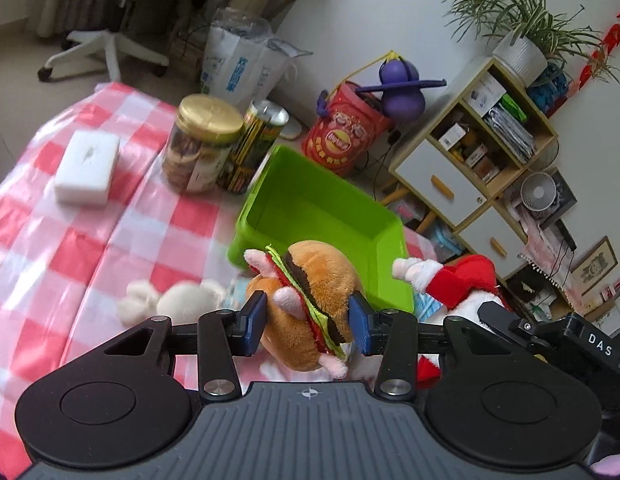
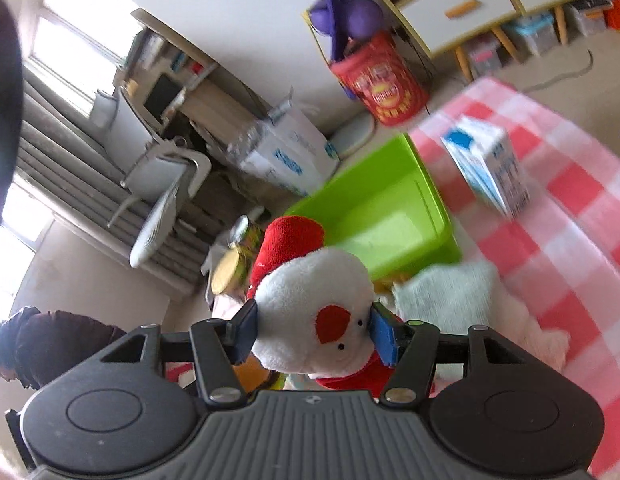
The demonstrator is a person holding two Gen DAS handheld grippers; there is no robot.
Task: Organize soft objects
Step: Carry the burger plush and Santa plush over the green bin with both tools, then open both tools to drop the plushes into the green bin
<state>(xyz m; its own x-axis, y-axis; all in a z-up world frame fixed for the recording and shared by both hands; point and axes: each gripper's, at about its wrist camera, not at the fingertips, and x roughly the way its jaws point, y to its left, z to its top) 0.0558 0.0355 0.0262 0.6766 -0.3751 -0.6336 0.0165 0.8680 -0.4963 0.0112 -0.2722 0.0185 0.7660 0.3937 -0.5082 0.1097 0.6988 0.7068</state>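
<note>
While the left wrist view looks down over a pink-and-white checked tablecloth (image 1: 90,248), the left gripper (image 1: 308,322) sits at the lower middle of the frame with its blue pads pressed into both sides of a hamburger plush toy (image 1: 310,300), so its jaws are clamped on that toy. Just above the toy, at the centre of the frame, stands a green plastic bin (image 1: 270,196); its visible floor is bare. A small white plush toy (image 1: 178,300) lies on the cloth at the left of the gripper. At the lower right, the right gripper's black body shows beside a red-and-white plush (image 1: 458,280). Toward the upper left of the cloth rest a white tissue pack (image 1: 86,168), a gold-lidded cookie jar (image 1: 202,144) and a striped can (image 1: 254,144), the jar and can side by side. A red snack bucket (image 1: 342,136) stands on the floor beyond.

Seen from the right wrist view, the right gripper (image 2: 314,336) is at the lower middle, its blue pads squeezing the head of a white snowman plush with a red hat (image 2: 310,300); these jaws are clamped on it. The green bin (image 2: 390,208) lies just above the plush, at the centre. A blue-and-white carton (image 2: 490,168) stands on the checked cloth at the upper right, blurred. A pale cloth item (image 2: 450,292) lies to the right of the plush, below the bin.
</note>
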